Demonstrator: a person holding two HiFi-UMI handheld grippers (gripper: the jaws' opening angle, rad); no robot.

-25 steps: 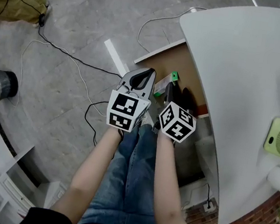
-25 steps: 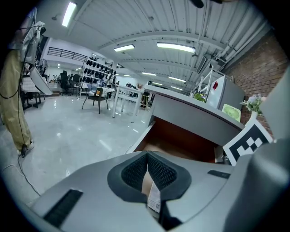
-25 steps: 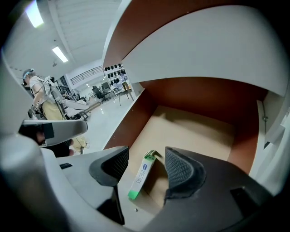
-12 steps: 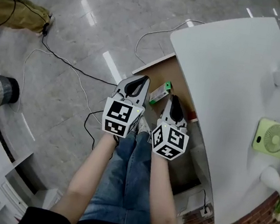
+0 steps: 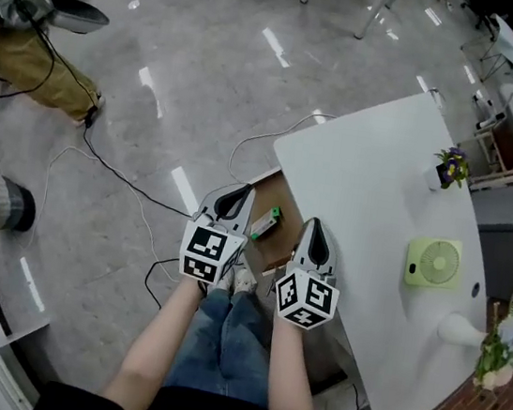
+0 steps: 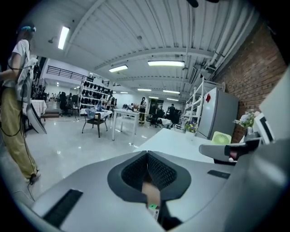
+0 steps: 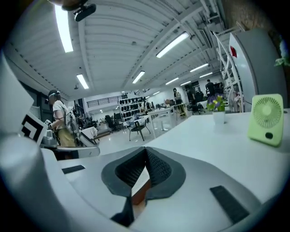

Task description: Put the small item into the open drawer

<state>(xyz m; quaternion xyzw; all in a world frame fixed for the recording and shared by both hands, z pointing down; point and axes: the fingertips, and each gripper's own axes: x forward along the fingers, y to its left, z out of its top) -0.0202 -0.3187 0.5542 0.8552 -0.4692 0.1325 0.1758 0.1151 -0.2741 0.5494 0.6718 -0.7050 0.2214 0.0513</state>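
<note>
Plainly, the left claw [image 5: 239, 195] is pressed together on nothing. Just to its right, between it and the right claw [image 5: 314, 228], the small item [image 5: 266, 222] lies inside the open drawer [image 5: 278, 246], touching neither claw. It looks like a little green-and-white carton, so probably light, stiff-sided and easily crushed. If it had to be lifted, a gentle pinch across its narrow width near the middle would suit it. The right claw is likewise closed and empty.

To that claw's right spreads the white surface [image 5: 370, 206], bare near it, with a green fan [image 5: 435, 263] and a small potted plant [image 5: 451, 166] well beyond. The room is a large workshop with a glossy grey floor [image 5: 159, 91] and trailing cables [image 5: 118, 180].
</note>
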